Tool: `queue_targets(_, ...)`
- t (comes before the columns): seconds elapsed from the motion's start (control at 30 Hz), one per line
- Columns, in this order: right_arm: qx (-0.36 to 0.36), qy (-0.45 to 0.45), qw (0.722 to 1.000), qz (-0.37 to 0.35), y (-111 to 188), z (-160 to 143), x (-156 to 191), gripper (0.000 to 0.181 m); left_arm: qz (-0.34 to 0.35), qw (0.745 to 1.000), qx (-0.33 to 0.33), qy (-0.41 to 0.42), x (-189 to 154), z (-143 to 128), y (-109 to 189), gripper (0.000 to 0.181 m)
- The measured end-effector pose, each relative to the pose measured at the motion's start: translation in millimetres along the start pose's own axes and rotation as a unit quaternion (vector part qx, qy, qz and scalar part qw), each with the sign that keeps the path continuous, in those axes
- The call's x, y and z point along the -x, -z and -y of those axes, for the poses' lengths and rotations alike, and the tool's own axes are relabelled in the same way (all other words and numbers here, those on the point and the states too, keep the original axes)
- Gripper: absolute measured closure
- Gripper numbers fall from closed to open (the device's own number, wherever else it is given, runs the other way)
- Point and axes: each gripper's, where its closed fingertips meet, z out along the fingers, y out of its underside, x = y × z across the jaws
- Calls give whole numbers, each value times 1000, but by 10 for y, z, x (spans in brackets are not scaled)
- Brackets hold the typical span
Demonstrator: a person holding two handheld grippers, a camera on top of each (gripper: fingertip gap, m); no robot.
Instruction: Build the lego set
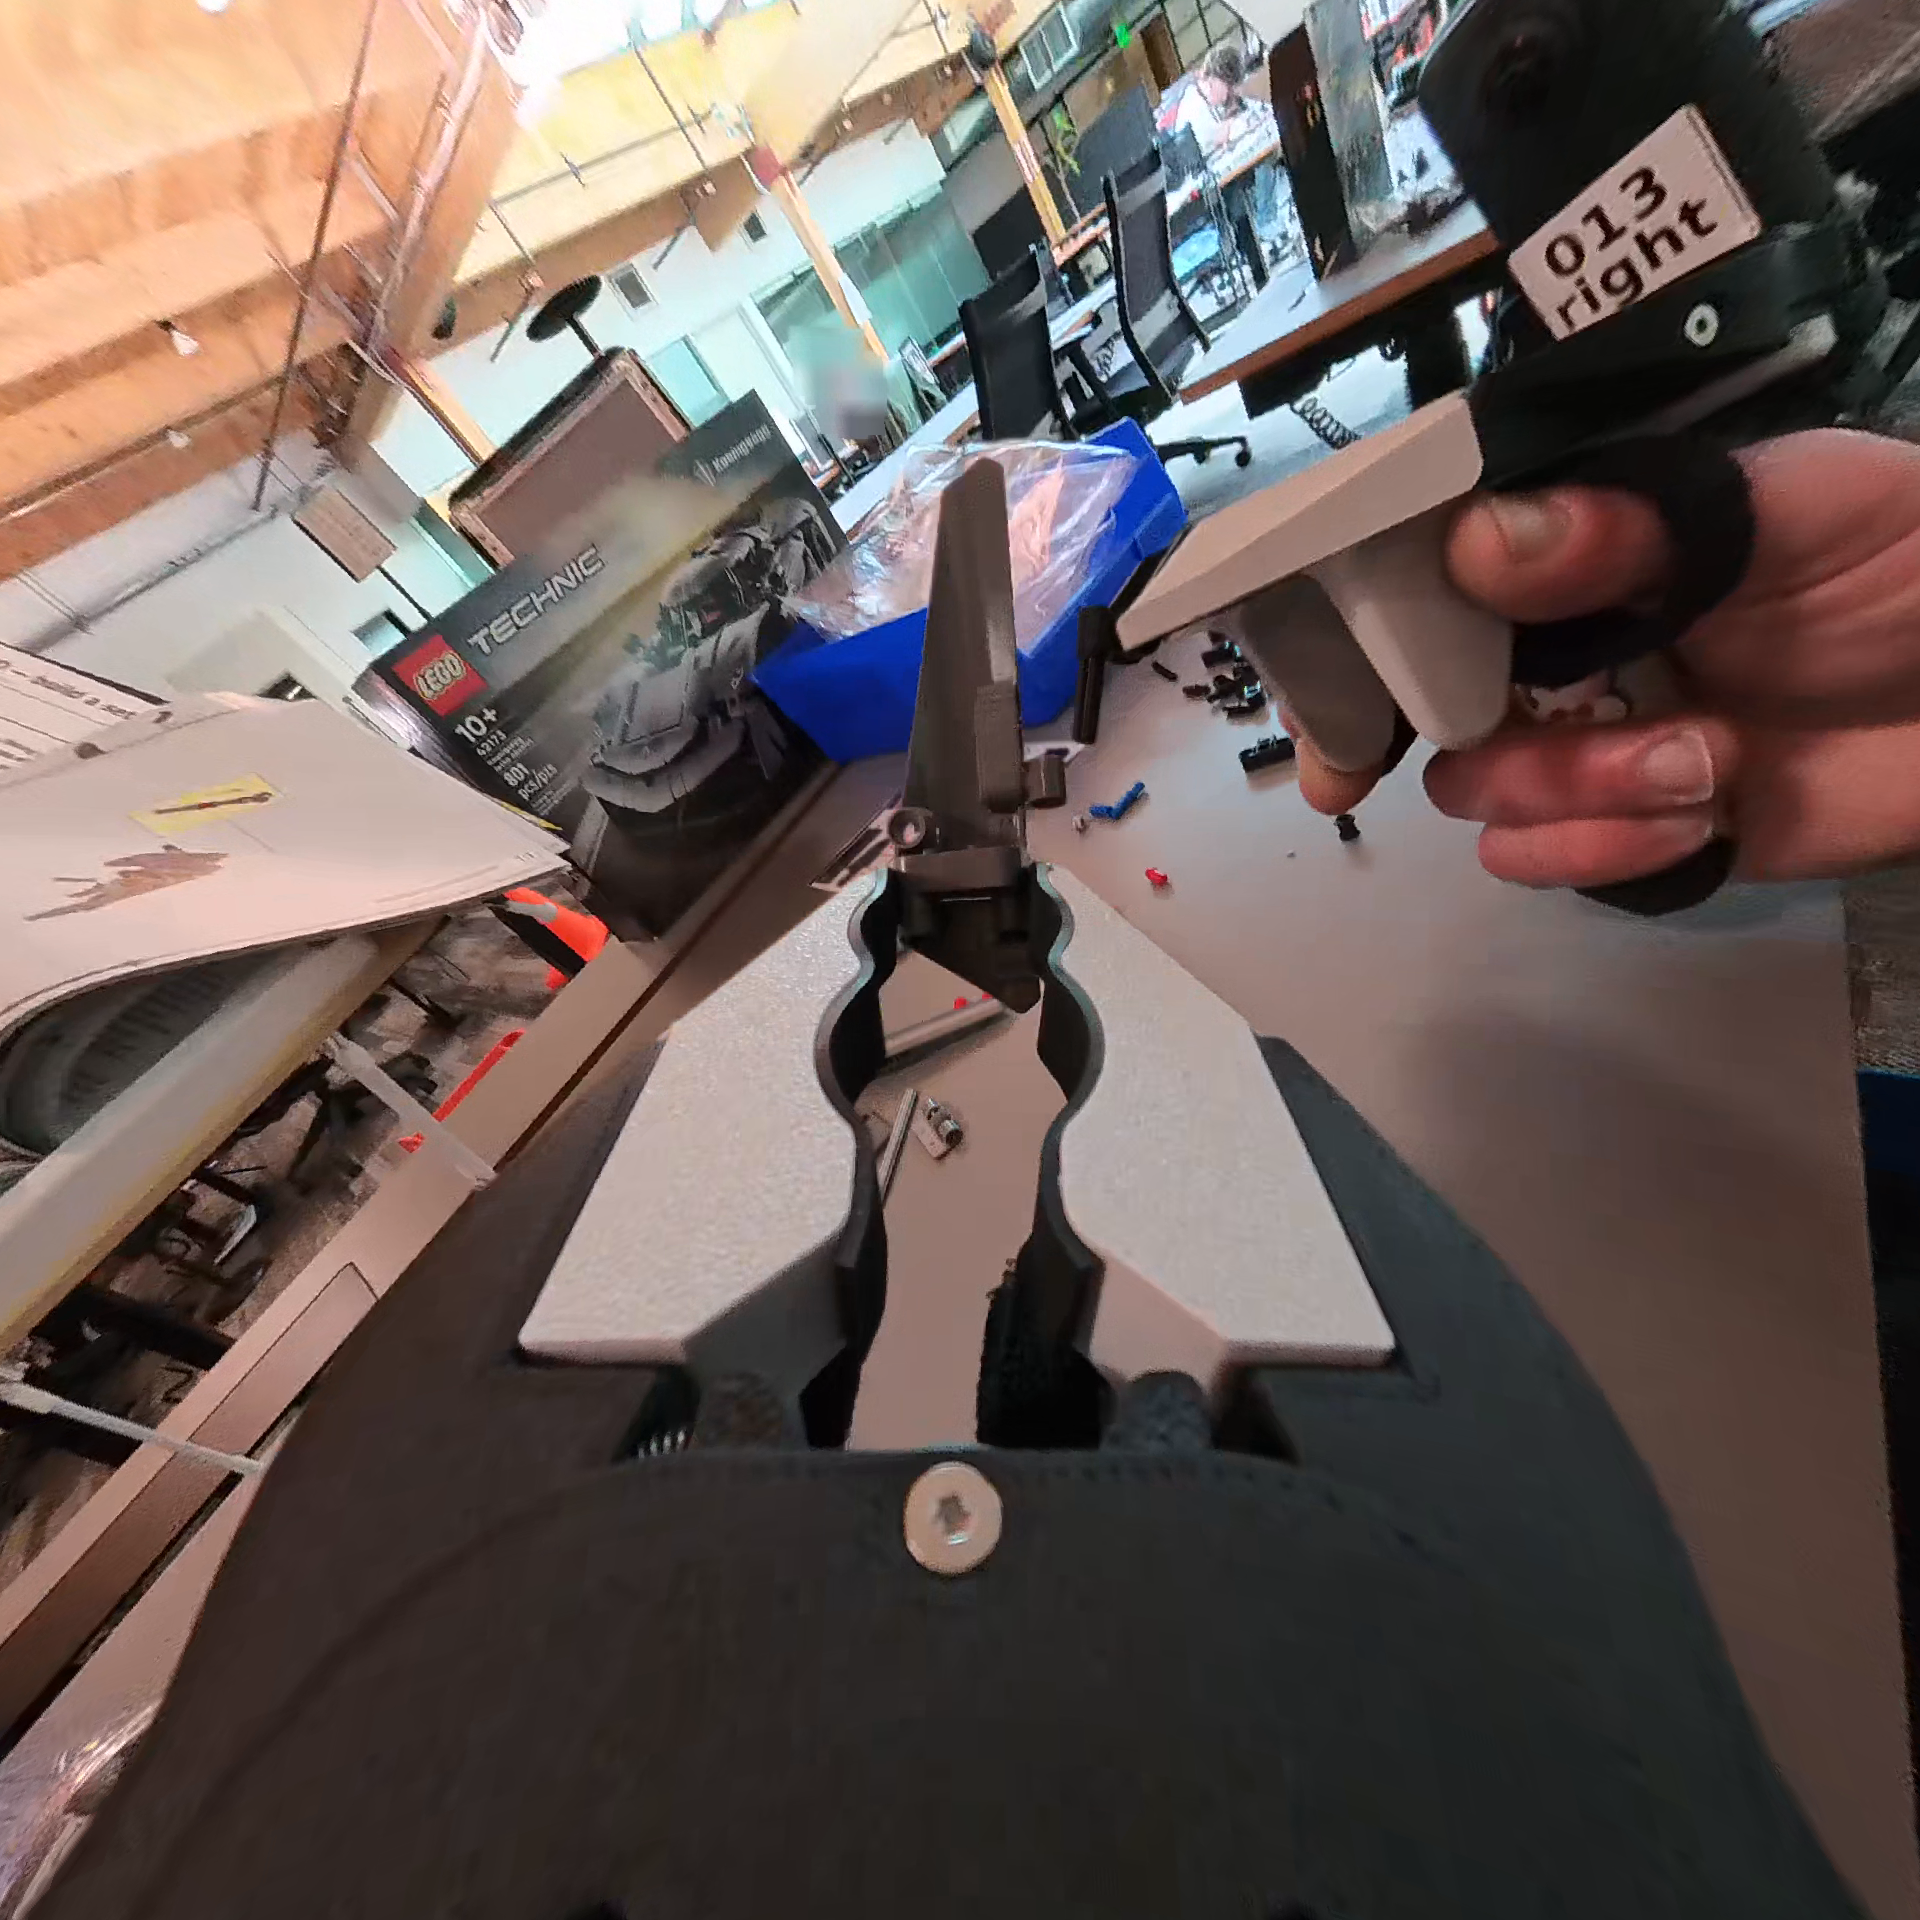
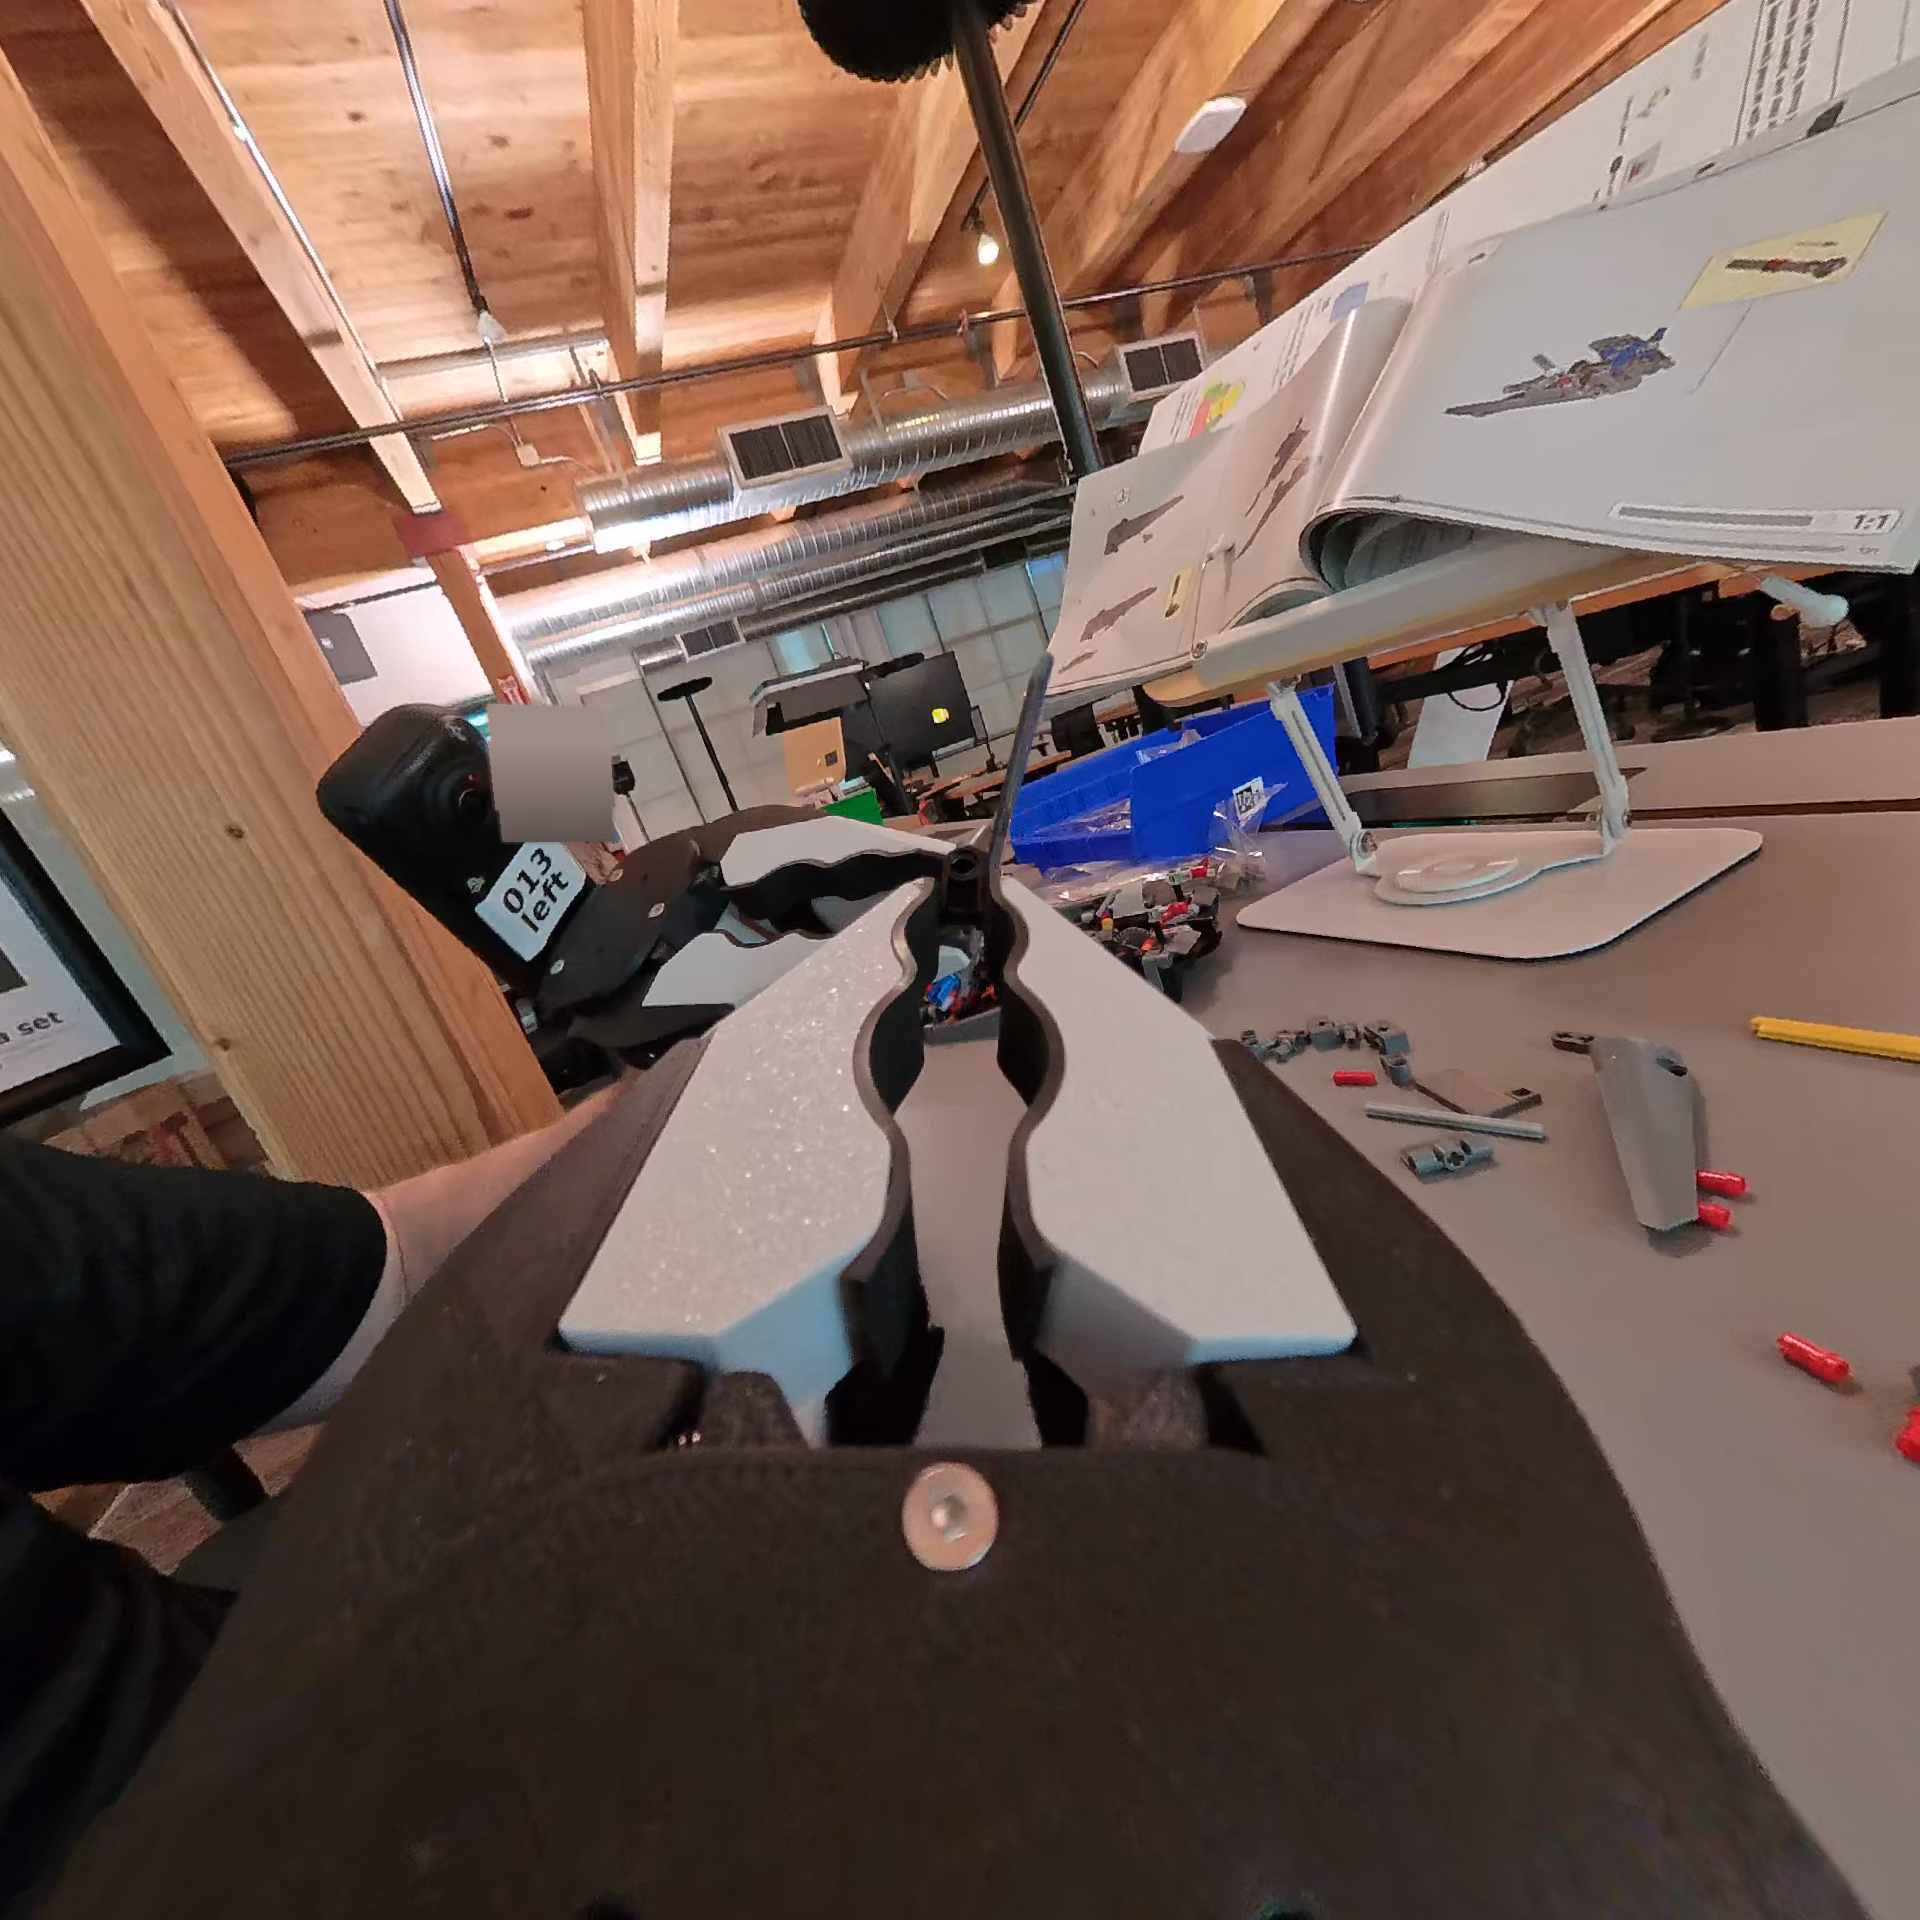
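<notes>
My left gripper [image 1: 966, 914] is shut on a dark grey lego assembly [image 1: 966, 675] and holds it above the table. The assembly's long tapered panel stands upright. My right gripper [image 1: 1127, 623], held in a hand, is to the right of the panel and a little beyond it. A small black lego piece [image 1: 1087, 675] sits at its tips. In the right wrist view the right gripper [image 2: 971, 909] has its fingers nearly together on that black piece [image 2: 961, 868]. Just behind it the panel [image 2: 1023, 748] shows edge-on. The left gripper [image 2: 914, 868] comes in from the left.
A lego box [image 1: 623, 707] and a blue bin [image 1: 831, 686] with plastic bags stand at the back. An open instruction booklet [image 2: 1558, 416] rests on a stand. A loose grey panel [image 2: 1652, 1122], red pins [image 2: 1813, 1356], a yellow axle [image 2: 1839, 1039] and small grey parts [image 2: 1455, 1117] lie on the table. A wooden post [image 2: 208, 727] is at the left. Across from one pair of fingers to the other is roughly 5 centimeters.
</notes>
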Motion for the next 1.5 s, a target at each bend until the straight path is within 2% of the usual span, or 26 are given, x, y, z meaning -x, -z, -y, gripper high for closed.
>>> queue_targets(0.53,-30,-31,999,17,-18,56,32,176,46,996,-10,-71,-20,131,-37,160)
queue_targets(0.9,1,-66,998,17,-84,1,74,176,92,983,-11,-159,12,248,-17,161)
queue_targets(1.03,5,-59,998,13,-86,4,76,177,95,982,-6,-165,12,248,-11,160)
queue_targets(1.13,15,-37,999,3,-101,-8,76,177,97,981,5,-165,24,234,-6,160)
queue_targets(1.4,59,98,991,-65,-161,-41,77,176,102,982,33,-155,83,177,-14,160)
queue_targets(1.5,65,109,989,-71,-174,-44,70,176,99,983,37,-151,93,168,-15,160)
